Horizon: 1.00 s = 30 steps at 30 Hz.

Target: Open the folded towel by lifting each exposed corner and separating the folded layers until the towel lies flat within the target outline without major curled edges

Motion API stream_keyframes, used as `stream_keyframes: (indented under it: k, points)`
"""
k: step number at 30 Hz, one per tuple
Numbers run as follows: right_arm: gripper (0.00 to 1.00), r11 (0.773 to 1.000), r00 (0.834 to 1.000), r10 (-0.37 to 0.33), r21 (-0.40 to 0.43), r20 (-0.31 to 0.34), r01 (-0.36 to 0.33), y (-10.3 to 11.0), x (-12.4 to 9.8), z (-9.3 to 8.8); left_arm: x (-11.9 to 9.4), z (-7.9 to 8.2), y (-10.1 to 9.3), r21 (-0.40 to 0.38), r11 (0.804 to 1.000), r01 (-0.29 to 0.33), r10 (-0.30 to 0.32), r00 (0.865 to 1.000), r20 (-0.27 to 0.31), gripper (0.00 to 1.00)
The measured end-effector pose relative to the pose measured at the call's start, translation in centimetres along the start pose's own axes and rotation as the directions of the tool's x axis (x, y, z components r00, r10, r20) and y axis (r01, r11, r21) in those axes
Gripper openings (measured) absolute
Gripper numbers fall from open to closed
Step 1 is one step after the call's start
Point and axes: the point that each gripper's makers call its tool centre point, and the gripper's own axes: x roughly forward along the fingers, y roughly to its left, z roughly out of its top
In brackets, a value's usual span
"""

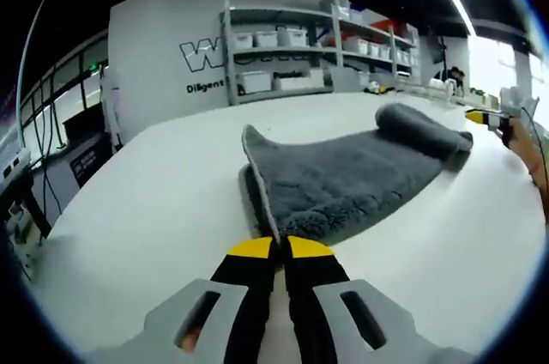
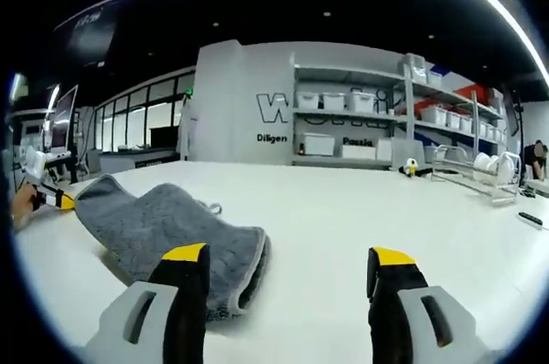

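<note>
On white desk, grey towel partly folded, far end rolled. Left hand-held gripper pinches its near corner edge at 6 o'clock. Right hand-held gripper spread wide, towel at its 10 o'clock; bare desk ahead.

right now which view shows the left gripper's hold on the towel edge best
The left gripper view: the left gripper is shut on the towel edge, close up. The right gripper view shows it small at the far left, at the towel's lifted corner.
</note>
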Motion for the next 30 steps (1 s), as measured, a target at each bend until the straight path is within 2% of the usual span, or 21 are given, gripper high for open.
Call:
stream_keyframes:
  k: [5,8,10,13,16,20,24,30]
  points:
    - [0.63,0.999,0.999,0.041,-0.002,-0.01,-0.041,1.0,0.5,-0.3,-0.5,-0.2,0.8,-0.026,0.999,-0.032,0.032,0.999,0.001,0.04]
    - [0.53,0.995,0.995,0.101,-0.007,-0.016,-0.101,2.4,0.8,-0.5,-0.8,-0.3,1.5,-0.014,0.998,-0.068,0.068,0.998,-0.003,0.04]
    - [0.52,0.992,0.992,0.121,-0.022,-0.02,-0.121,3.2,1.0,-0.6,-1.0,-0.5,1.7,-0.005,0.996,-0.085,0.085,0.996,-0.012,0.04]
    - [0.48,0.987,0.988,0.147,-0.059,-0.04,-0.149,4.3,1.5,-1.0,-1.0,-0.6,1.7,0.001,0.996,-0.089,0.089,0.996,-0.016,0.04]
    - [0.4,0.98,0.982,0.18,-0.073,-0.063,-0.185,5.3,1.8,-1.5,-0.9,-0.7,1.7,0.003,0.996,-0.09,0.09,0.996,-0.02,0.04]
    - [0.34,0.977,0.981,0.169,-0.117,-0.097,-0.179,5.6,2.1,-2.2,-1.0,-0.8,1.6,0.006,0.996,-0.093,0.093,0.995,-0.021,0.04]
    - [0.28,0.97,0.974,0.188,-0.13,-0.126,-0.204,6.3,2.3,-2.9,-1.0,-0.8,1.6,0.014,0.995,-0.096,0.097,0.995,-0.024,0.04]
    - [0.27,0.969,0.967,0.179,-0.139,-0.182,-0.206,6.3,2.6,-4.1,-0.9,-0.8,1.7,0.017,0.995,-0.096,0.097,0.995,-0.026,0.04]
